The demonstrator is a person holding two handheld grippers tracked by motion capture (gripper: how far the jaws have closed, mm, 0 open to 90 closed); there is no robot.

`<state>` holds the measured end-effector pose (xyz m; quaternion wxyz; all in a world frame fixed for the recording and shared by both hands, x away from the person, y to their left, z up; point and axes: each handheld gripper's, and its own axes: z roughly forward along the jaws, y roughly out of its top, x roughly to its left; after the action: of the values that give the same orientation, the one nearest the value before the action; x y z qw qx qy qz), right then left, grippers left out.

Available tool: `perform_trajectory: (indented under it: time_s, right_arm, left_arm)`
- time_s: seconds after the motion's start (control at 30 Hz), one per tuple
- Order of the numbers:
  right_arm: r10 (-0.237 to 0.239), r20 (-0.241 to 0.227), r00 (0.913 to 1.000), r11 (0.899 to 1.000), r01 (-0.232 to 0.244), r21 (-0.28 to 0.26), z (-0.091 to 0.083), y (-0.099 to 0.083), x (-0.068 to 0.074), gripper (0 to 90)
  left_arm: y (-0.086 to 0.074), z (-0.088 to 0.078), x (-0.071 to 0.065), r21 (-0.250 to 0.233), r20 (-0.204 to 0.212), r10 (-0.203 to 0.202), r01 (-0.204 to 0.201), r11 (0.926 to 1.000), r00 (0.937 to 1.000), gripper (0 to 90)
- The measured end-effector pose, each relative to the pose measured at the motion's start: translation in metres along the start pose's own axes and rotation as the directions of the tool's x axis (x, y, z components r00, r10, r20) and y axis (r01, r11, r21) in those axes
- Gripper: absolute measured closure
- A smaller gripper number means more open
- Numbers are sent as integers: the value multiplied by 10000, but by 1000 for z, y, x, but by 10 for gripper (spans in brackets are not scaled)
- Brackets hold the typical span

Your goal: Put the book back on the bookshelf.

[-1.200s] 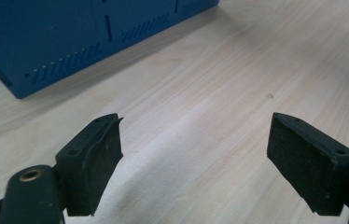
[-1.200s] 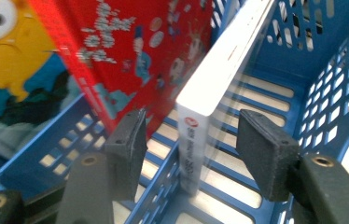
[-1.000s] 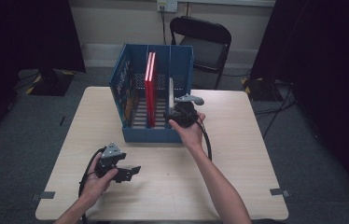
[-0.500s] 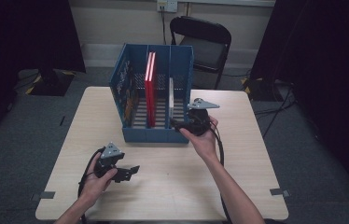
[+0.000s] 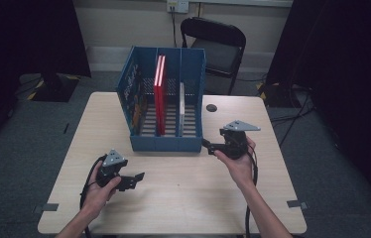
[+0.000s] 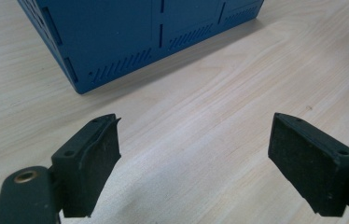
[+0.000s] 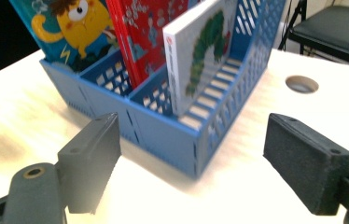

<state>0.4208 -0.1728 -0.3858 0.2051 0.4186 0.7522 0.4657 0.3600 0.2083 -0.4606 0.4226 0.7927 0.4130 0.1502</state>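
The blue rack (image 5: 166,144) stands on the desk (image 5: 183,198) toward its far edge, a little left of the middle, its front wall facing the person. It is split into upright compartments: a book with a yellow monster cover (image 7: 65,28) leans in the leftmost one, a red book (image 5: 159,94) stands upright in the middle one, and a white book with a green caterpillar on it (image 7: 196,51) stands upright in the rightmost one, against its left divider. The right tongs (image 5: 208,145) are held level just beside the rack's front right corner, apart from it; their jaws have just been opening and stand wide with nothing between them. In the right gripper view the white book and that corner of the rack lie beyond the gap, untouched. The left tongs (image 5: 139,177) hover low near the desk's front left part, well apart from the rack, jaws spread wide and empty over bare wood. A round cable hole (image 5: 212,107) sits in the desk just right of the rack.
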Motion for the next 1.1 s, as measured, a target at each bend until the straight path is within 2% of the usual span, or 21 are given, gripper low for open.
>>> perform_trajectory:
  time_s: [0.1, 0.27, 0.33, 0.43, 0.5, 0.57, 0.63, 0.67, 0.73, 0.77, 0.8, 0.83, 0.87, 0.93, 1.0, 1.03, 1.1]
  right_arm:
    - [-2, 54, 10000, 9995, 0, 306, -13, -11, -5, 179]
    - [21, 323, 9995, 9992, -34, 387, -35, -29, -14, 180]
    - [239, 518, 9984, 9986, -262, 450, -47, -44, -23, 176]
    - [351, 720, 9968, 9974, -394, 599, -53, -54, -30, 174]
    - [582, 840, 9948, 9952, -645, 739, -57, -65, -37, 169]
    - [893, 1056, 9904, 9915, -985, 852, -62, -77, -49, 168]
    - [917, 1164, 9890, 9910, -1020, 865, -63, -81, -53, 168]
    - [1153, 1432, 9830, 9879, -1285, 867, -64, -92, -62, 164]
    - [1235, 1489, 9811, 9855, -1389, 977, -64, -95, -65, 155]
    - [935, 2048, 9743, 9833, -1226, 1342, -61, -104, -72, 154]
    - [1219, 2071, 9707, 9773, -1538, 1455, -60, -109, -76, 151]
    - [1219, 2071, 9707, 9773, -1538, 1455, -60, -109, -76, 151]
    - [1513, 2038, 9672, 9703, -1848, 1563, -60, -111, -80, 149]
    - [1534, 2406, 9584, 9672, -1955, 1620, -59, -114, -82, 156]
    - [1505, 2530, 9557, 9645, -1981, 1749, -58, -115, -84, 156]
    - [1357, 2766, 9514, 9651, -1901, 1802, -56, -116, -83, 156]
    - [1419, 2794, 9496, 9592, -2016, 1981, -53, -118, -85, 155]
  left_arm:
    - [0, -2, -1, -14, 23, -7, 7, 10000, 10000, 163]
    - [0, -2, 1, 48, -46, -22, 23, 10000, 10000, 162]
    - [0, -2, 2, 48, -48, -115, 115, 9999, 9999, 162]
    - [-1, -2, 3, 84, -138, -156, 157, 9998, 9998, 162]
    - [-1, 0, 4, 208, -174, -275, 279, 9994, 9995, 161]
    - [-2, 0, 6, 363, -287, -142, 153, 9992, 9995, 161]
    - [-3, 2, 7, 364, -352, -220, 233, 9991, 9991, 161]
    - [-3, 1, 8, 402, -381, -246, 261, 9989, 9990, 161]
    - [-3, 2, 10, 414, -462, -218, 238, 9989, 9987, 161]
    - [-4, 2, 11, 509, -416, -230, 251, 9984, 9989, 161]
    - [-5, 5, 13, 613, -527, -214, 247, 9978, 9984, 161]
    - [-5, 5, 13, 613, -527, -214, 247, 9978, 9984, 161]
    - [-6, 6, 13, 647, -549, -259, 294, 9975, 9982, 161]
    - [-7, 6, 14, 668, -816, -321, 376, 9971, 9961, 162]
    - [-8, 4, 15, 604, -807, -401, 451, 9972, 9959, 162]
    - [-8, 3, 16, 604, -803, -455, 505, 9969, 9957, 162]
    - [-8, 3, 17, 637, -898, -393, 451, 9969, 9952, 162]
